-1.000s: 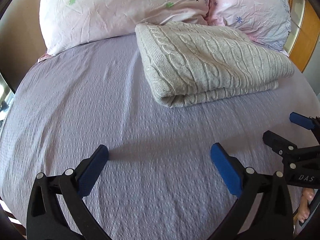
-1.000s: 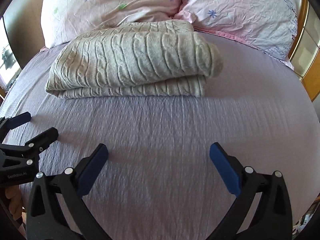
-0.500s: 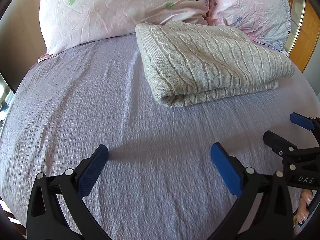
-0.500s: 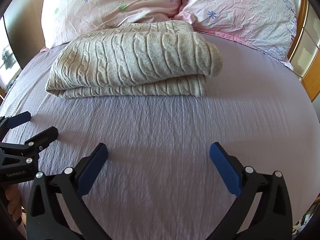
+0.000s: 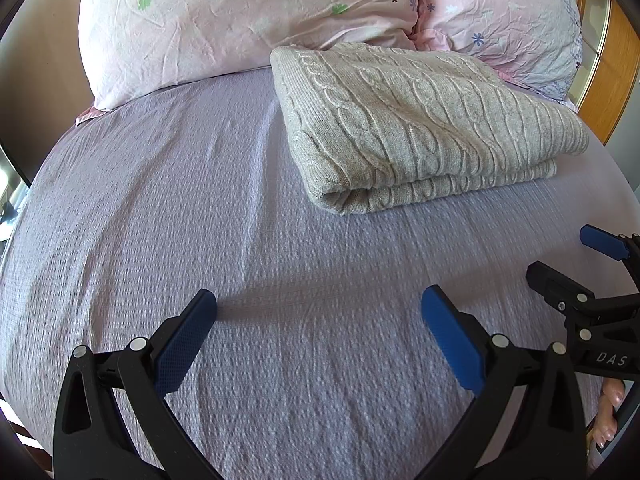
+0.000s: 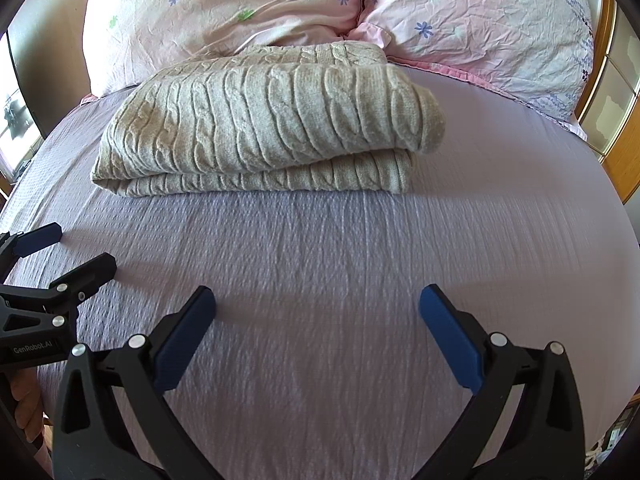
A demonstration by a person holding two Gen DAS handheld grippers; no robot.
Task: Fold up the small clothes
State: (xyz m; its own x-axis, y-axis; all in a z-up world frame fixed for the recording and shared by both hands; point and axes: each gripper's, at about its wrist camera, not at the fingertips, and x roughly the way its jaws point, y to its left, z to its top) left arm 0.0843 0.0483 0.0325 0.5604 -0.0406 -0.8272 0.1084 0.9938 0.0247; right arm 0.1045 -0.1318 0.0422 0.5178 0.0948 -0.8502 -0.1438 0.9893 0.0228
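My left camera catches white letters "DAS" on the black body of my right gripper (image 5: 576, 264), low at the right edge; whether more letters follow I can't tell. My right camera picks up "GenRobot.AI" in pale print on the side of my left gripper (image 6: 66, 250), down at the left edge. The pillows (image 6: 280, 4) carry only a printed tree and small flowers, no words. The sweater (image 6: 272, 116) shows no tag or lettering I can read.
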